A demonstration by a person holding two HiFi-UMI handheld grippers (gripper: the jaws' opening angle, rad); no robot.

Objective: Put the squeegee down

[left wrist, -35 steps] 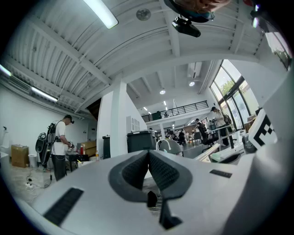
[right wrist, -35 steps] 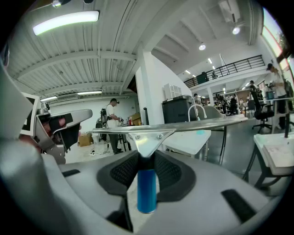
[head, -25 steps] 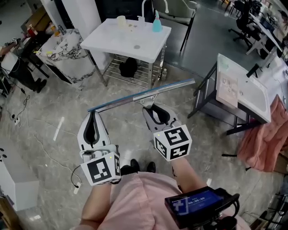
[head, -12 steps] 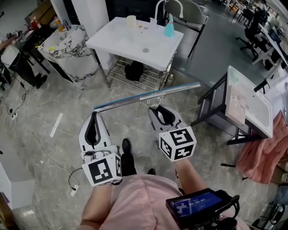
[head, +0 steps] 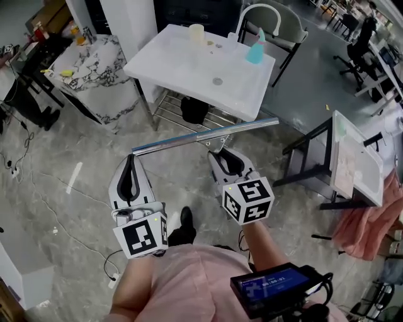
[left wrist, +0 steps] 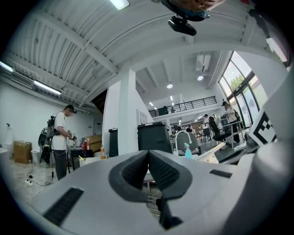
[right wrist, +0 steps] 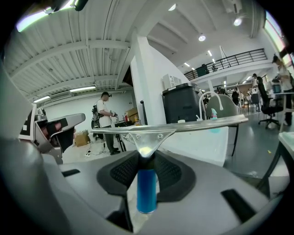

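A squeegee [head: 204,136] with a long metal blade and a blue handle [right wrist: 147,189] is held crosswise in the air, its blade level in front of both grippers. My right gripper [head: 221,154] is shut on the handle, as the right gripper view shows the pads [right wrist: 171,173] pressing either side of it. My left gripper [head: 130,162] hangs just left of it, jaws shut with nothing between them; its fingertips [left wrist: 148,156] meet. A white sink table [head: 189,69] stands just ahead.
On the white table are a faucet [head: 258,16], a teal spray bottle [head: 254,50] and a cup [head: 196,31]. A wire shelf [head: 189,113] sits beneath it. A marble-topped stand [head: 88,69] is left, a desk [head: 356,157] right. Cables [head: 25,163] trail over the floor.
The person has walked forward with both grippers and the squeegee; the white sink table has come much nearer. The grip on the handle is unchanged.
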